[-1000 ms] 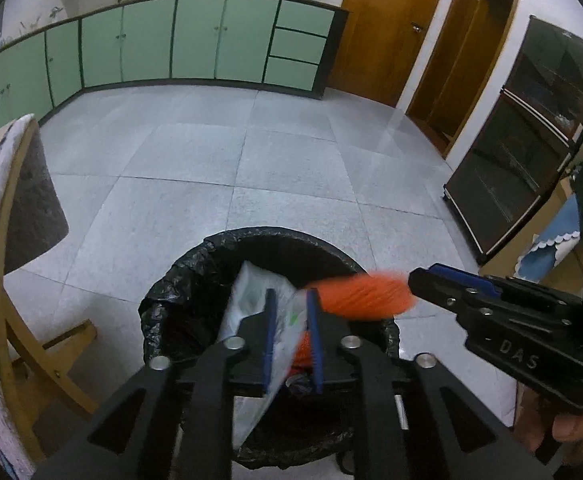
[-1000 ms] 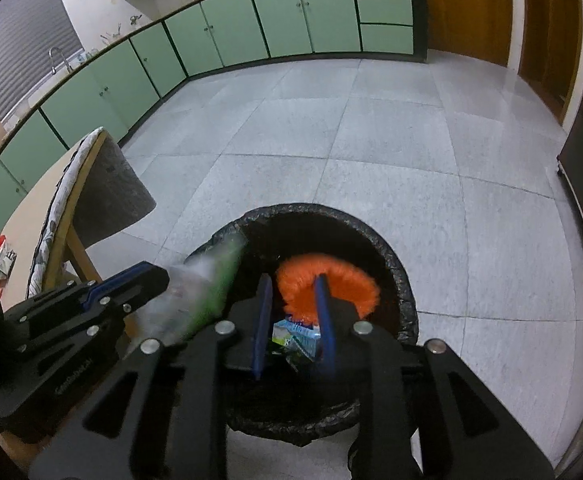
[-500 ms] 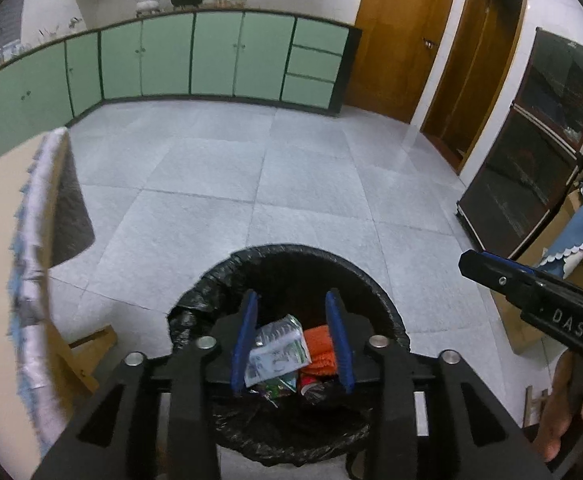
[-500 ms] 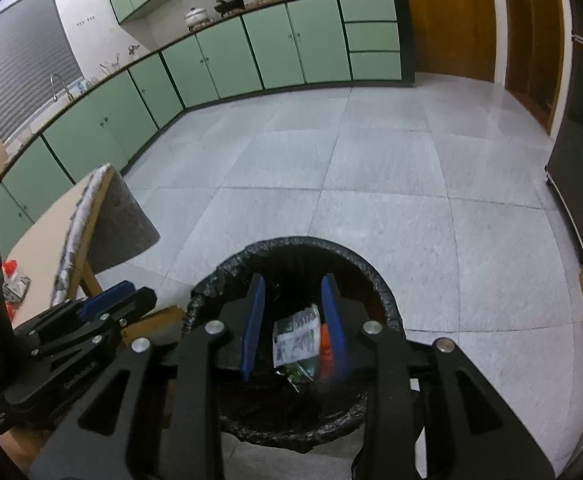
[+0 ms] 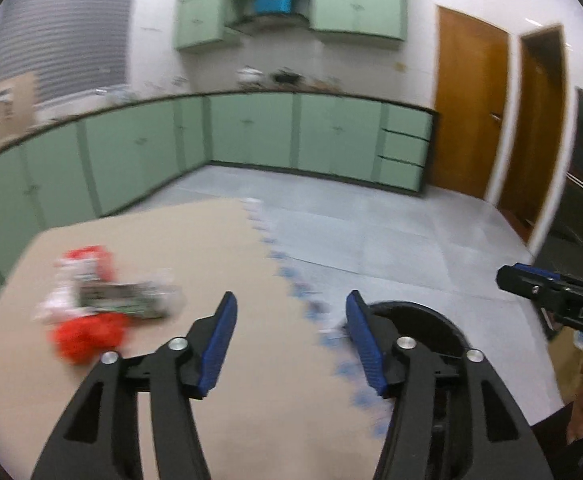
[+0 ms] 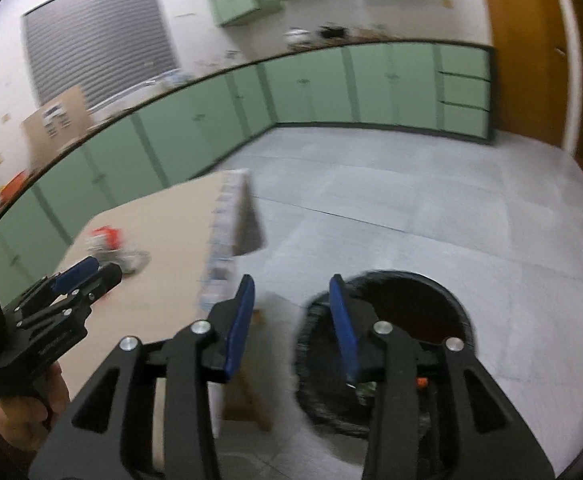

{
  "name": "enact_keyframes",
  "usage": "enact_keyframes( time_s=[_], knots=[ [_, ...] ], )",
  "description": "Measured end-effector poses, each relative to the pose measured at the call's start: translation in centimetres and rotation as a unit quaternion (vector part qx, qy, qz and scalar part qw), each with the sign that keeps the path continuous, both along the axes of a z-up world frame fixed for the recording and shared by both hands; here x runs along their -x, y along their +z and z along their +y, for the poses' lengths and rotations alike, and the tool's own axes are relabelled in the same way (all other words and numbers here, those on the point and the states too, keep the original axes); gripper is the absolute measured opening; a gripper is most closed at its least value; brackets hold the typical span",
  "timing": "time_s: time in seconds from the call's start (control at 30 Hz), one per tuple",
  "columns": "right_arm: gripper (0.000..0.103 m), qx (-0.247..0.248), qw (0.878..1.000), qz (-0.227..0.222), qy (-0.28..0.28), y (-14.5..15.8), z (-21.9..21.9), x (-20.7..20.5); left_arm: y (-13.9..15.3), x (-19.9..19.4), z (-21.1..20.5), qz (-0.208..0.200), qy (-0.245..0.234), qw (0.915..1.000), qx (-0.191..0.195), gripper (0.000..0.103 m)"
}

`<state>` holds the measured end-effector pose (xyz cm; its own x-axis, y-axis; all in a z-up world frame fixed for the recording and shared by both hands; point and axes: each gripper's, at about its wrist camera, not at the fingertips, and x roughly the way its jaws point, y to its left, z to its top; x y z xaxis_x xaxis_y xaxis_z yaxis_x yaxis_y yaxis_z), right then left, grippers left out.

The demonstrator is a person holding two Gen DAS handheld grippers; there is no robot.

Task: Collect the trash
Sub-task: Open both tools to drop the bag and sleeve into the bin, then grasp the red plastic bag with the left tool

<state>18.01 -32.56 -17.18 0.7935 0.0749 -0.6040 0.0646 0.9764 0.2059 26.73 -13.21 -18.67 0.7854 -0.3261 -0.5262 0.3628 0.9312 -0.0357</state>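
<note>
**Both grippers empty above table and bin**

While my two grippers hang over the table's near right corner, the pale tabletop [image 5: 195, 248] fills most of my left view, its patterned edge running toward the far side. To the right of it on the floor sits the black-lined trash bin [image 6: 443, 292], with scraps just visible inside. On the table's left part lies the remaining trash [image 5: 95, 304], a blurred red, white and green heap. My left gripper [image 5: 289, 336] is spreading its jaws, nothing between them. My right gripper [image 6: 291, 320] is likewise spreading, empty, and in the left view its body reads "DAS". Other lettering is too blurred to read.
</note>
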Motion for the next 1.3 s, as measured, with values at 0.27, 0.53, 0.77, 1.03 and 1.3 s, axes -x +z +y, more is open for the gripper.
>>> enact_keyframes(
  time_s=[0.27,0.53,0.77,1.03,1.3],
  knots=[
    [0.054,0.020,0.995,-0.017,0.094,1.8,9.1,-2.8,1.4,1.7,11.1,-0.047,0.102,0.9936,-0.015,0.070],
    [0.054,0.030,0.990,-0.013,0.139,0.7,14.7,-7.5,-0.2,-0.5,15.2,-0.041,0.122,0.9916,-0.005,0.070],
    [0.054,0.033,0.988,-0.007,0.153,-1.9,17.9,-11.9,-4.0,-3.6,16.1,-0.009,0.126,0.9919,-0.005,0.070],
    [0.054,0.033,0.987,0.001,0.156,-3.4,19.2,-13.4,-6.5,-6.6,16.3,0.037,0.112,0.9929,-0.011,0.068],
    [0.054,0.045,0.987,0.016,0.153,-4.2,19.5,-14.1,-7.5,-7.8,16.6,0.059,0.117,0.9914,-0.004,0.058]
  ],
)
